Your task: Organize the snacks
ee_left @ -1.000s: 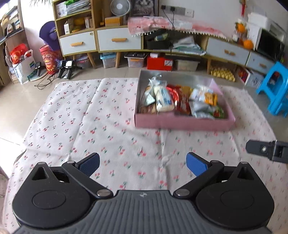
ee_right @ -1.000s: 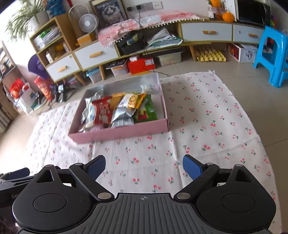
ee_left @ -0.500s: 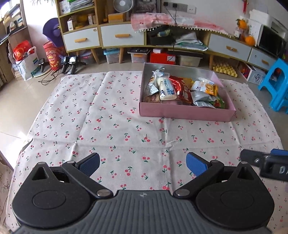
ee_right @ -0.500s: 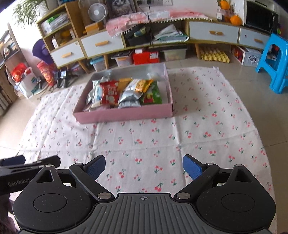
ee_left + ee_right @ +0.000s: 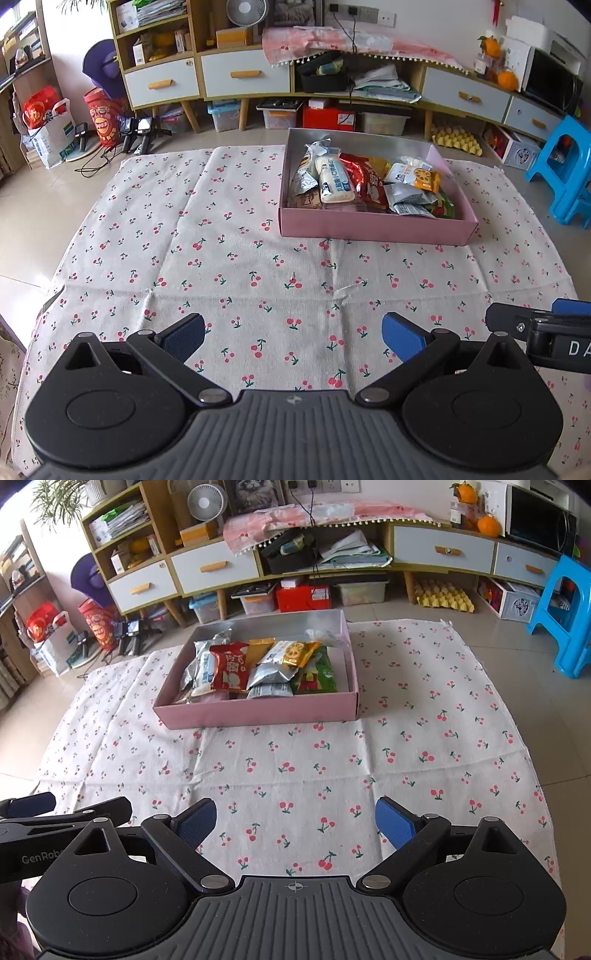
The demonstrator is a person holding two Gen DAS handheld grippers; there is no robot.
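Note:
A pink box [image 5: 373, 230] [image 5: 258, 710] stands on the cherry-print cloth [image 5: 221, 258] [image 5: 406, 738] and holds several snack packets: a white one [image 5: 334, 181], a red one [image 5: 364, 181] [image 5: 229, 666], silver ones [image 5: 271, 674] and a green one [image 5: 319, 674]. My left gripper [image 5: 293, 334] hovers open over the cloth's near part, well short of the box, with nothing between its blue pads. My right gripper [image 5: 295, 821] is open too, empty, also near the cloth's front. Each gripper shows at the edge of the other's view.
Low cabinets with white drawers [image 5: 243, 75] [image 5: 443, 552] line the back wall, with storage bins and a red box [image 5: 303, 598] beneath. A blue stool [image 5: 565, 166] [image 5: 561, 616] stands at the right. Bags [image 5: 51, 125] and cables lie on the tiled floor at the left.
Both views have pulled back and up from the box since a second ago, so more cloth shows. The right gripper now sits lower at the left view's right edge. Both stayed open.

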